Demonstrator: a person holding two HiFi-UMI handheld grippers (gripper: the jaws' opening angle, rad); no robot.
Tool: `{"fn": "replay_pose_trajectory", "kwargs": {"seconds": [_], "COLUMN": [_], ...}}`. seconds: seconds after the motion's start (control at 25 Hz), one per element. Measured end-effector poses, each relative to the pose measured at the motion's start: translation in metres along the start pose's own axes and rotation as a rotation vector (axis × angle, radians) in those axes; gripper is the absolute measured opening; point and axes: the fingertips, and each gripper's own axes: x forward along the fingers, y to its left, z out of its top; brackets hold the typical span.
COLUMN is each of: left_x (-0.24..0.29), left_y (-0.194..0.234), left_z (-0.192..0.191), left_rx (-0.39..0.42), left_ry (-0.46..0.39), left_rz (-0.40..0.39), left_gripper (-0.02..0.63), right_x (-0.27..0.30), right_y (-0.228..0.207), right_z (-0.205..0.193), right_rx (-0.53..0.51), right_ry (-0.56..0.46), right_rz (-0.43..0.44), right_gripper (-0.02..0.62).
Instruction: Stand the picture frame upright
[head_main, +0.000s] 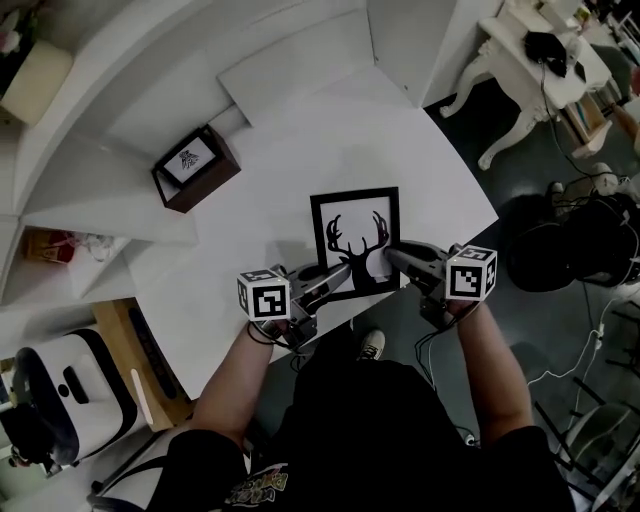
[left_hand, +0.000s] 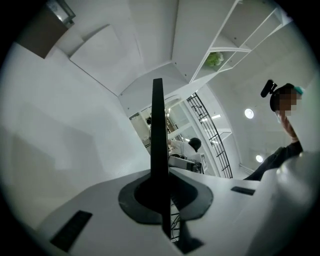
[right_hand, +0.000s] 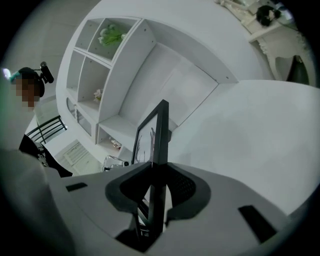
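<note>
Between the two grippers, out ahead of their jaws, the picture frame (head_main: 355, 240) sits over the near part of the tabletop (head_main: 300, 150), face turned up. Left gripper (head_main: 335, 278) is clamped on its lower left edge, and right gripper (head_main: 388, 258) is clamped on its lower right edge. Long axis runs straight away from both grippers, which are equally near. Far edge touching tabletop: cannot tell. Judgement: coming move must swing the far edge upward.

Picture frame (head_main: 352, 215) (gripped), left gripper (head_main: 335, 278), right gripper (head_main: 392, 257)
</note>
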Motion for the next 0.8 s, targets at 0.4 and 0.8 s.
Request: {"fn": "replay_pose_trajectory", "kwargs": {"seconds": [0.4,0.8], "left_x": [-0.018,-0.037], "left_y": [-0.044,-0.087], "left_z": [-0.026,-0.044], "left_rx": [0.13,0.286], "left_ry": [0.018,-0.012], "left_rz": [0.044,0.135], "left_gripper": [0.031,0.051], "right_x": [-0.021,-0.042], "right_y": [0.048,0.095], "right_z": [-0.014,-0.027], "right_rx": [-0.156,-0.275], "right_ry": [0.049,0.069], "right_rz": [0.056,0.128], "right_gripper": [0.086,0.078]}}
